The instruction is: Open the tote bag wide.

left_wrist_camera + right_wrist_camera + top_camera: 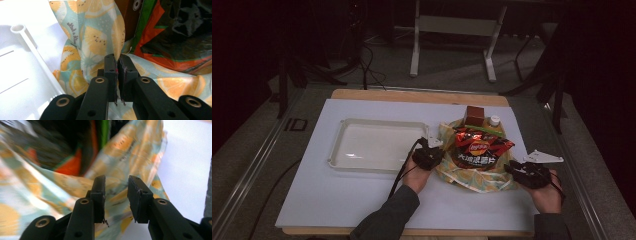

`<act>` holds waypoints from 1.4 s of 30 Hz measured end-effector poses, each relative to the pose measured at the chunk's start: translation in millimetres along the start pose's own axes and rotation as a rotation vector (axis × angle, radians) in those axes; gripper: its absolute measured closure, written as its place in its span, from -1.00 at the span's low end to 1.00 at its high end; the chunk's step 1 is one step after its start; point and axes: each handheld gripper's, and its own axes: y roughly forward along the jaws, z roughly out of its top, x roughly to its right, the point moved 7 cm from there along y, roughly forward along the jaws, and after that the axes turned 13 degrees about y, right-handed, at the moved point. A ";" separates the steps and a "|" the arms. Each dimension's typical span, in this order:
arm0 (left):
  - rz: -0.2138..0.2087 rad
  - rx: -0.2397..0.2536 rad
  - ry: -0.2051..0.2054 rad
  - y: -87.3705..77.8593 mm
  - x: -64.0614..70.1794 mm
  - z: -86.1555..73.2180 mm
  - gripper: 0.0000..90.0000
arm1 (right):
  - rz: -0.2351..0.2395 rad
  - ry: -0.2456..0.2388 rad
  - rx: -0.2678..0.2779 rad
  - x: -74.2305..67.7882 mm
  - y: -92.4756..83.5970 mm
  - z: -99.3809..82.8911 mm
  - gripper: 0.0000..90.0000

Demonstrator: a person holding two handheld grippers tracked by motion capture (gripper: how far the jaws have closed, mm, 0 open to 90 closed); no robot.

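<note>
Left gripper view | left tool (117, 68) pinches lemon-print bag (100, 37) | right tool (117, 195) parted.

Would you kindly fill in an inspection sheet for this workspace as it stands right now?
Surface: white table top on a wooden board, bare at the front.
Job's things: lemon-print cloth bag lying open, holding a chip packet, a brown box and a white-capped bottle.
Clutter: empty white tray left of the bag.
Grippers: left gripper shut on the bag's left edge; right gripper open at the bag's right edge, cloth between the jaws, pads not pressing.
Cables: a black cable trails from the left gripper; more lie on the floor behind.
Surroundings: dark room, white stand behind the table.
</note>
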 end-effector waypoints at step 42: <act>-0.057 0.086 -0.019 -22.6 1.6 -4.8 0.74 | 0.116 -0.170 -0.137 -49.5 45.4 -46.1 0.80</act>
